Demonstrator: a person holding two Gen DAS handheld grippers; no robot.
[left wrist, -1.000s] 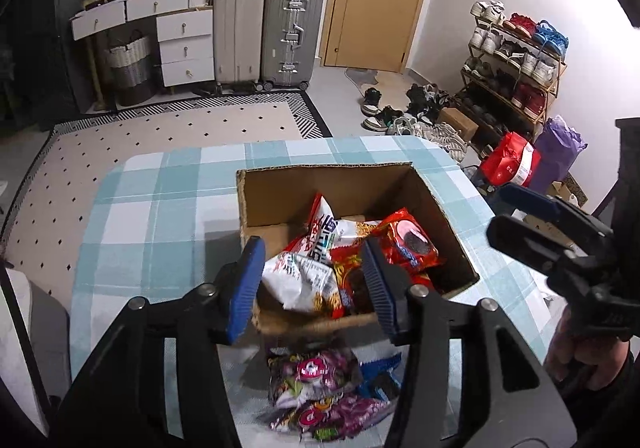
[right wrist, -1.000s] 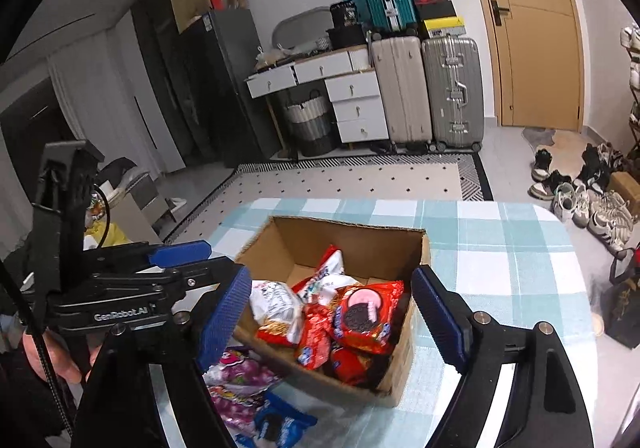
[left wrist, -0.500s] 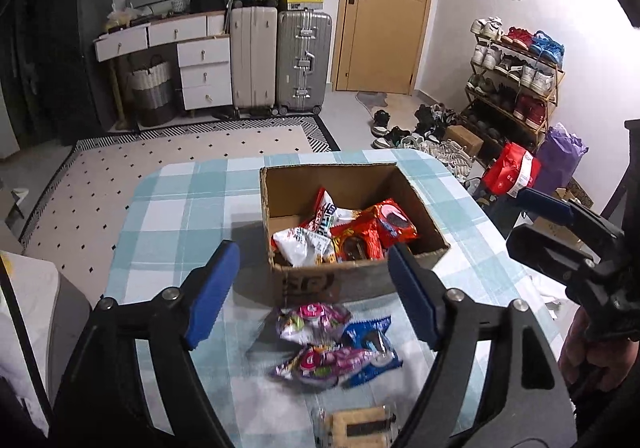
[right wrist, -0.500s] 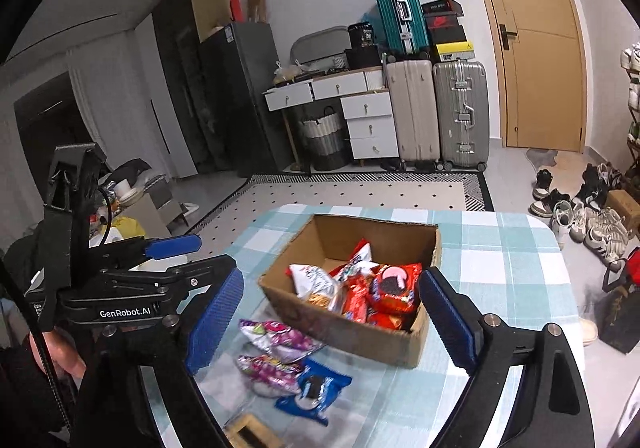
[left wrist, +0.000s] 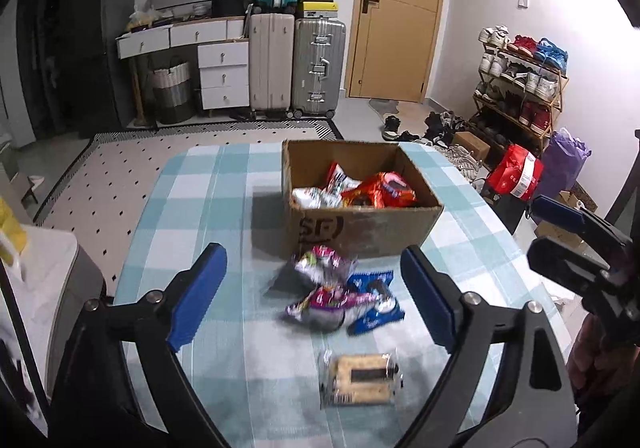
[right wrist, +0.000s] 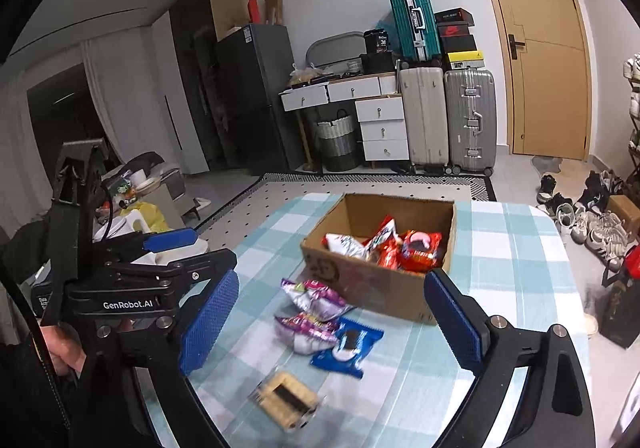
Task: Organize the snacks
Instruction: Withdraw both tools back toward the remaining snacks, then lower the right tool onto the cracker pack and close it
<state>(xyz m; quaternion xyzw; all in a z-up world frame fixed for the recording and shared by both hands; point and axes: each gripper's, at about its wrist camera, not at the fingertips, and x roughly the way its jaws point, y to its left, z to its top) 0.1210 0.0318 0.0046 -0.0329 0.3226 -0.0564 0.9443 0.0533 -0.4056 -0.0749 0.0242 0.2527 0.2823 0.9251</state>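
An open cardboard box (left wrist: 360, 226) (right wrist: 372, 280) on the checked tablecloth holds several red and white snack packs (left wrist: 380, 190) (right wrist: 416, 248). In front of it lie two purple packs (left wrist: 320, 264) (right wrist: 312, 294), a blue cookie pack (left wrist: 374, 304) (right wrist: 348, 346) and a clear biscuit pack (left wrist: 362, 378) (right wrist: 286, 400). My left gripper (left wrist: 314, 294) is open and empty above the loose packs. My right gripper (right wrist: 330, 320) is open and empty too, held back from the box; it also shows at the right of the left wrist view (left wrist: 568, 236).
The table (left wrist: 192, 208) is round-edged with a blue-white checked cloth. Beyond it are a dotted rug (left wrist: 120, 168), suitcases (left wrist: 296, 64), drawers (left wrist: 222, 72), a door and a shoe rack (left wrist: 520, 88). A white stool (left wrist: 44, 268) stands at the left.
Both grippers have pulled back and up from the box. The left jaws have opened wider. The loose packs and the biscuit pack have come into view.
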